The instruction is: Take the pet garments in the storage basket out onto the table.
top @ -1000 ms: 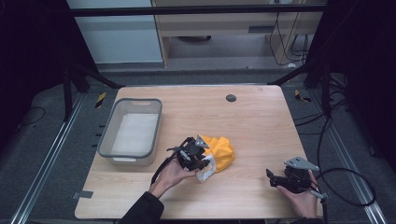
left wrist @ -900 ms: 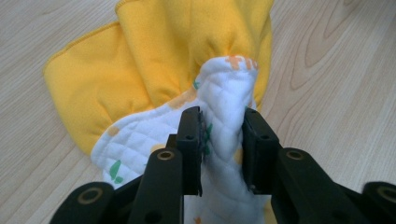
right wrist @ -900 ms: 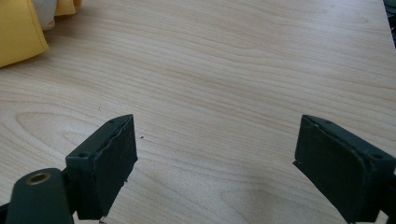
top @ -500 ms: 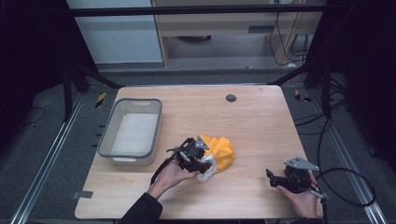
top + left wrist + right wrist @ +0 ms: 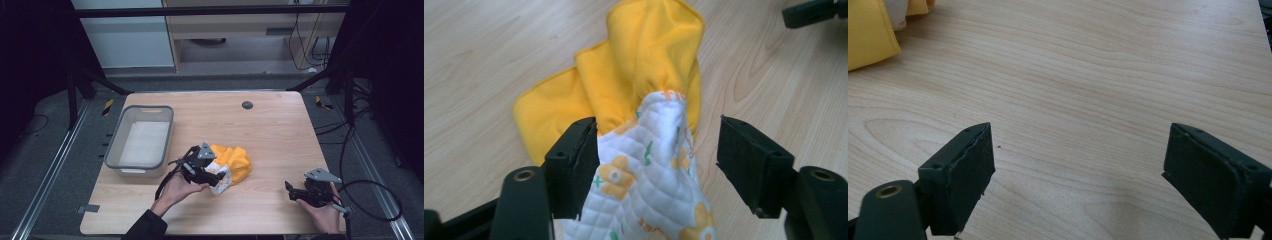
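A yellow cloth [image 5: 237,160] lies bunched on the wooden table [image 5: 280,130], with a white quilted cloth [image 5: 220,179] printed with orange flowers on its near side. My left gripper [image 5: 212,175] is at this heap. In the left gripper view its jaws have just been opening. The quilted cloth [image 5: 649,175] stands up between them, brushing the left jaw and clear of the right one, with the yellow cloth [image 5: 644,65] beyond. My right gripper [image 5: 295,190] rests at the table's near right, open over bare wood [image 5: 1080,165].
A grey plastic bin [image 5: 115,150] with a white bottom stands at the table's left. A small dark round cap [image 5: 247,105] sits near the far edge. The right gripper's tip [image 5: 811,12] shows at the top right of the left gripper view.
My left gripper has lifted slightly from the cloth heap, and the cloths stay on the table. The right hand has kept still.
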Motion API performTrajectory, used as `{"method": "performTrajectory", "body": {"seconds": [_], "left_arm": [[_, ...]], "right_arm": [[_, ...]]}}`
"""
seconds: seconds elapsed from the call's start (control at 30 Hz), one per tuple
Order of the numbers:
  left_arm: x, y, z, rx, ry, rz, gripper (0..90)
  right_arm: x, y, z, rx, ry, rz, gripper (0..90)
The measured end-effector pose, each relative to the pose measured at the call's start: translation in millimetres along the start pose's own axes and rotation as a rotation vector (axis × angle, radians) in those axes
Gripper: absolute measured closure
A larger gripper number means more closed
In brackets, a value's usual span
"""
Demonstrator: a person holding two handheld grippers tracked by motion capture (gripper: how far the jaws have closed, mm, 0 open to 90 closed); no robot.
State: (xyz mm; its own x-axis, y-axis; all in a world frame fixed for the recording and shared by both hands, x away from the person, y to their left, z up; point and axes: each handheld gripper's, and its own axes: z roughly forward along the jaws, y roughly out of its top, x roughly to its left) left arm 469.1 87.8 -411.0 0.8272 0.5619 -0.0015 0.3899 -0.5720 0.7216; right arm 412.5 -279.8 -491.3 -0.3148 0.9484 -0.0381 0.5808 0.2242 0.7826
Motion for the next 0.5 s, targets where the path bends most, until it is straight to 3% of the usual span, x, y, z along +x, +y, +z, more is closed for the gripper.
{"method": "performTrajectory", "body": {"seconds": [0.23,0.5], "left_arm": [[5.9,-8.6,-24.3,-0.069,0.054,-0.030,27.2],[18.6,-31.9,-42.7,-0.107,0.103,-0.084,26.5]], "right_arm": [[-0.4,0.0,-0.4,-0.003,0.000,0.001,12.7],[-0.8,-0.1,-0.9,-0.004,-0.004,0.003,12.6]]}}
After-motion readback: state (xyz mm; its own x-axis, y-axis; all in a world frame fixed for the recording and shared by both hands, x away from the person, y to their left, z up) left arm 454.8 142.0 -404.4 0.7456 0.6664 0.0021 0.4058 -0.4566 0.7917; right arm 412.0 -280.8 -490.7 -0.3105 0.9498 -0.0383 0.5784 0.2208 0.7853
